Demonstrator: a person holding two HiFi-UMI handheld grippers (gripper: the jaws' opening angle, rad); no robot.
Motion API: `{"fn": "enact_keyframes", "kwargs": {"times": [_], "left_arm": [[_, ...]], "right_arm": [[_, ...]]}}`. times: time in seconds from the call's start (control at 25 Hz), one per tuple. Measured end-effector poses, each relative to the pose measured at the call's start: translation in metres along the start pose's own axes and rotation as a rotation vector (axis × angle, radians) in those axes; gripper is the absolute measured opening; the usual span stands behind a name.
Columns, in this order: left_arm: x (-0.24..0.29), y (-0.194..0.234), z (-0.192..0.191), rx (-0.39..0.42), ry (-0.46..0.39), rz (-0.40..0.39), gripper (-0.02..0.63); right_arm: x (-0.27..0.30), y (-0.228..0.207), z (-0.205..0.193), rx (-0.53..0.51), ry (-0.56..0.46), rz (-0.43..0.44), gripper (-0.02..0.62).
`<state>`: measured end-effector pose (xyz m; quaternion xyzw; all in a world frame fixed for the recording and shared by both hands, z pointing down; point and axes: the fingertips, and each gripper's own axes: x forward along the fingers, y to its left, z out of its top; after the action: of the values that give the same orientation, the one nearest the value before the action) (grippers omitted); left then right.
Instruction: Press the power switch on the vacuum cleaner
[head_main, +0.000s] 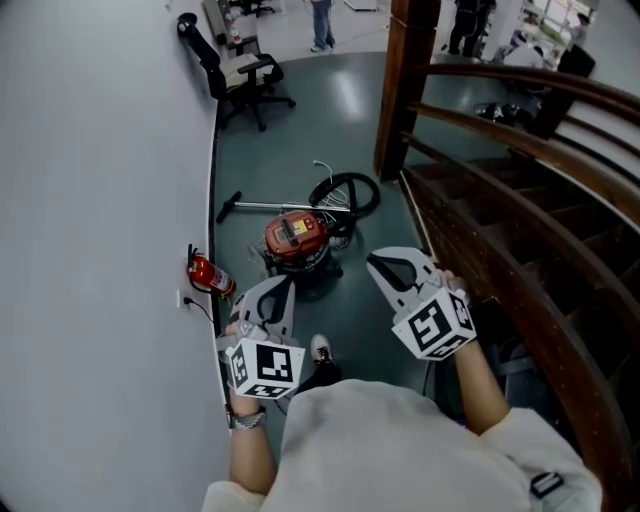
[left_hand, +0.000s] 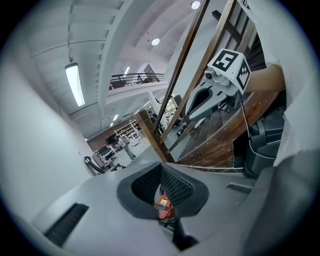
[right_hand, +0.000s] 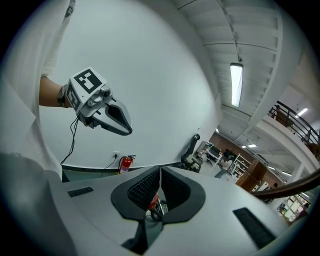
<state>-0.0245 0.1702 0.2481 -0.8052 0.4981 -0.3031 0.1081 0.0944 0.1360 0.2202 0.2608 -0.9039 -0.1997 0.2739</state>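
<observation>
With the left gripper (head_main: 281, 287) and right gripper (head_main: 377, 263) both closed and empty, well short of the red drum-shaped vacuum cleaner (head_main: 297, 238) on the green floor (head_main: 350, 100), a blunt reach could miss its switch, which is too small to pick out from here, or snag the black hose (head_main: 372, 197) coiled behind it.

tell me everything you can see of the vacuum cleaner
The vacuum cleaner is a red canister, plastic by its look, with a pale label panel on top and a dark base. It stands upright on the dark green floor between white wall and wooden staircase. Its black hose lies coiled beside it; a metal wand points toward the wall. Only the floor touches it. Its switch can't be made out.
</observation>
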Motion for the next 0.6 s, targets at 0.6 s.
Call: {"fn": "enact_keyframes", "kwargs": {"times": [0.6], "left_arm": [[0.038, 0.065, -0.03, -0.009, -0.011, -0.052, -0.002]], "right_arm": [[0.079, -0.022, 0.015, 0.028, 0.045, -0.003, 0.031]]}}
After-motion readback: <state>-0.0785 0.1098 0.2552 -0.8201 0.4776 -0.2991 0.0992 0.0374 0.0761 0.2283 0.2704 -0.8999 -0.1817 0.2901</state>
